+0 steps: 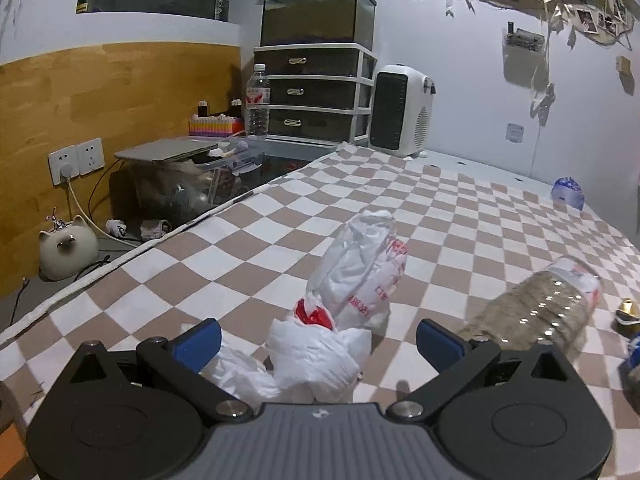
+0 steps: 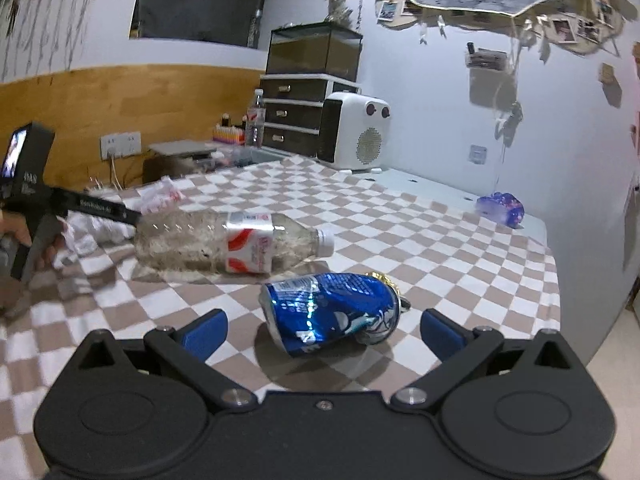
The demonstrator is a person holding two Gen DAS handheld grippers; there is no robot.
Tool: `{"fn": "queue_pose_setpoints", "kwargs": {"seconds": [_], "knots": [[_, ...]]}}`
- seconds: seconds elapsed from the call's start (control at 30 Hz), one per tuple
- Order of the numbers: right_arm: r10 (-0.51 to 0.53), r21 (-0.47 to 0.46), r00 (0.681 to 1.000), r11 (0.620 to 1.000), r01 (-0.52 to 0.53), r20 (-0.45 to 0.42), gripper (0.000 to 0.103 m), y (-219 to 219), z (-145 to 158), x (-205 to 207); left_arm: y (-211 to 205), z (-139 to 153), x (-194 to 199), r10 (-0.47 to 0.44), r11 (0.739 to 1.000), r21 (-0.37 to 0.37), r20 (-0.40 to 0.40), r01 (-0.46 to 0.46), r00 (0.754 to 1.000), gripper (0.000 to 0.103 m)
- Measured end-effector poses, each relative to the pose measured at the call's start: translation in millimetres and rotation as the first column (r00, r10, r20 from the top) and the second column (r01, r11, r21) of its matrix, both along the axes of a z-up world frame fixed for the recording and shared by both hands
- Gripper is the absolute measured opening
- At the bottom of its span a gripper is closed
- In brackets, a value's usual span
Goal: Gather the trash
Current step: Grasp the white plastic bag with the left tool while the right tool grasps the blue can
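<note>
Checkered cloth (image 2: 460,248) ends near 3 o'clock; open room beyond the can. My right gripper (image 2: 323,326) is spread wide around the crushed blue can (image 2: 332,312). My left gripper (image 1: 318,340) gapes around a white plastic bag (image 1: 320,348). Empty bottle (image 2: 224,246) lies at 11 o'clock.

On the tablecloth (image 2: 460,248), the bottle (image 2: 224,246) lies behind the can (image 2: 332,312), bags (image 1: 340,304) to its left.

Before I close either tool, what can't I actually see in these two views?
- Left view: the white plastic bag's near end, hidden behind the left tool.
- Left view: crushed blue can, cut off by the right edge.
- Right view: gold object, mostly hidden behind the can.
- No bin shows.
</note>
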State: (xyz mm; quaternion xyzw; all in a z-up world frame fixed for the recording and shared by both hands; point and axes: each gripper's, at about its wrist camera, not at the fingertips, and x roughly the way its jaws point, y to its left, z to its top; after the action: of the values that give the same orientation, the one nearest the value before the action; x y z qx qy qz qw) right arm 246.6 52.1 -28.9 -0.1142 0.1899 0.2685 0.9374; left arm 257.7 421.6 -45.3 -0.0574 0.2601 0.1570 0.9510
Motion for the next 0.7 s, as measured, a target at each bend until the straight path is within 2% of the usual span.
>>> {"fn": "queue_pose_setpoints", "kwargs": {"seconds": [0.07, 0.23, 0.33, 0.4, 0.5, 0.63, 0.7], "knots": [[0.001, -0.017, 1.000, 1.000, 0.000, 0.004, 0.103, 4, -5, 8, 4, -4, 5, -0.004, 1.000, -0.027, -0.029, 0.003, 1.000, 0.092], [0.029, -0.009, 0.999, 1.000, -0.029, -0.040, 0.103, 8, -14, 29, 11, -6, 6, 0.006, 0.998, -0.067, -0.045, -0.009, 0.999, 0.076], [0.037, -0.025, 0.999, 0.999, -0.038, -0.030, 0.103, 14, -18, 39, 16, -8, 5, 0.024, 0.995, -0.092, -0.048, -0.029, 0.999, 0.057], [0.044, -0.045, 0.999, 0.998, -0.045, -0.022, 0.103, 17, -21, 44, 18, -7, 3, 0.018, 0.994, -0.110, -0.031, -0.021, 0.999, 0.051], [0.062, -0.074, 0.998, 0.995, -0.063, -0.015, 0.103, 23, -26, 54, 17, -5, -2, 0.045, 0.994, -0.103, -0.009, -0.046, 0.999, 0.050], [0.064, -0.108, 0.998, 0.992, -0.065, -0.014, 0.103, 32, -33, 63, 18, -2, -18, 0.079, 0.987, -0.138, 0.016, -0.076, 0.997, 0.049], [0.067, -0.099, 0.998, 0.993, -0.068, -0.010, 0.098, 31, -32, 61, 13, 1, -28, 0.089, 0.987, -0.133, 0.031, -0.084, 0.996, 0.049]]}}
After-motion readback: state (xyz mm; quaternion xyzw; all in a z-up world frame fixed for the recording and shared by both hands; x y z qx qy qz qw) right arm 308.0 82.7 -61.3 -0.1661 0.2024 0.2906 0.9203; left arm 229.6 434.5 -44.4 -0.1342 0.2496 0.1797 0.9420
